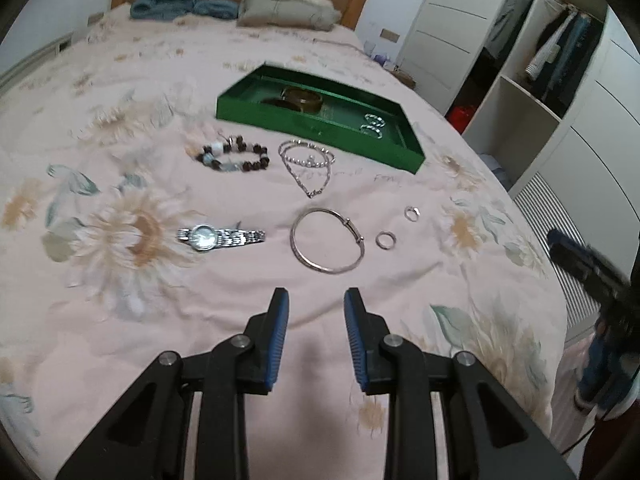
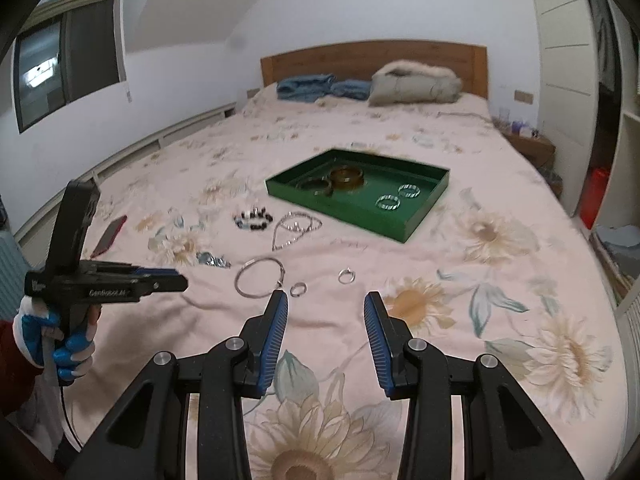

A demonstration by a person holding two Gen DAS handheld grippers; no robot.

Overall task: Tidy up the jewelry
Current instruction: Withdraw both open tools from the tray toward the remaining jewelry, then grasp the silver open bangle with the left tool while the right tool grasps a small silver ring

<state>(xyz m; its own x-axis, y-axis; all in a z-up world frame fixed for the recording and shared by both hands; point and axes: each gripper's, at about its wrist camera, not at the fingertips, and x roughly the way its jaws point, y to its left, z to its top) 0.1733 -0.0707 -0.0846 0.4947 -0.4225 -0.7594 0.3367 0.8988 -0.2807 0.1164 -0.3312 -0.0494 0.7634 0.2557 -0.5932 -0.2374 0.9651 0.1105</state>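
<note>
A green tray (image 1: 304, 120) (image 2: 416, 220) lies on the bed and holds dark bangles (image 1: 301, 98) (image 2: 346, 178) and two silver rings (image 1: 372, 124) (image 2: 388, 202). In front of it lie a beaded bracelet (image 1: 234, 156) (image 2: 253, 218), a pearl and chain necklace (image 1: 306, 160) (image 2: 294, 227), a silver watch (image 1: 220, 237) (image 2: 212, 260), a silver bangle (image 1: 327, 240) (image 2: 260, 278) and two small rings (image 1: 385, 239) (image 1: 412, 213) (image 2: 298, 289) (image 2: 346, 276). My left gripper (image 1: 316, 300) (image 2: 182, 282) is open and empty just short of the bangle. My right gripper (image 2: 326, 300) (image 1: 556, 242) is open and empty near the small rings.
The floral bedspread (image 1: 120, 120) covers the bed. Folded blue cloth (image 2: 320, 88) and a grey jacket (image 2: 416, 84) lie by the headboard. A red phone (image 2: 110, 236) lies at the left. A wardrobe (image 1: 540, 60) stands to the right of the bed.
</note>
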